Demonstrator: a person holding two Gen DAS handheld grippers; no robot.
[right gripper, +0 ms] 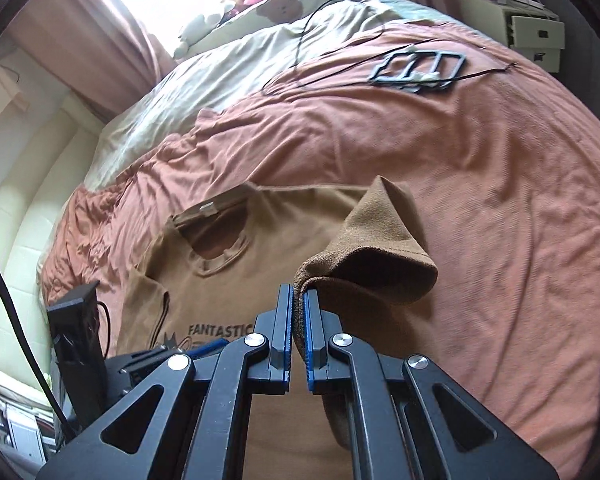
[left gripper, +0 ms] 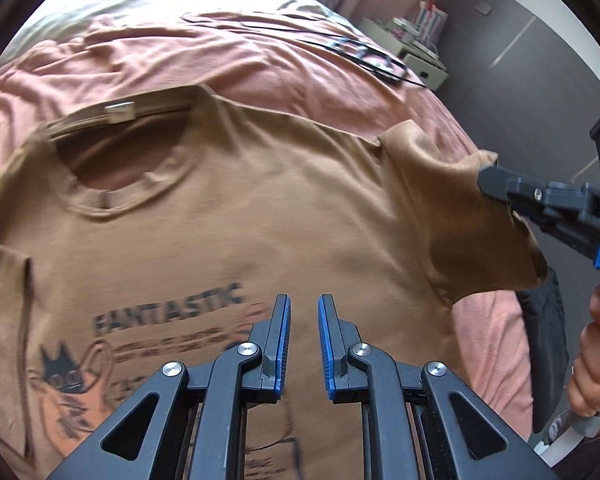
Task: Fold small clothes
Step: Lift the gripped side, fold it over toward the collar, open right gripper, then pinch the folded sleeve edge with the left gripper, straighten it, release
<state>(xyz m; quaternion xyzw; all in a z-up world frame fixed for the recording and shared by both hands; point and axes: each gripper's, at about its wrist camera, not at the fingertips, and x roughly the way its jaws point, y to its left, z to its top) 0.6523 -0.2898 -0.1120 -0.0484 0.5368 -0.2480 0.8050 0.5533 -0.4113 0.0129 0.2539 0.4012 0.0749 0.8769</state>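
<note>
A tan T-shirt with a "FANTASTIC" print lies face up on the bed, its collar toward the far side. My right gripper is shut on the shirt's sleeve, which is lifted and curls over toward the chest. The left wrist view shows that gripper at the right, pinching the sleeve. My left gripper hovers over the print at the shirt's middle. Its jaws stand a narrow gap apart and no fabric shows between the pads.
The shirt rests on a rumpled pink-orange bedspread. A black frame with thin cables lies at the far side. Cream bedding and pillows are beyond, with a white nightstand off the bed. A person's hand grips the right handle.
</note>
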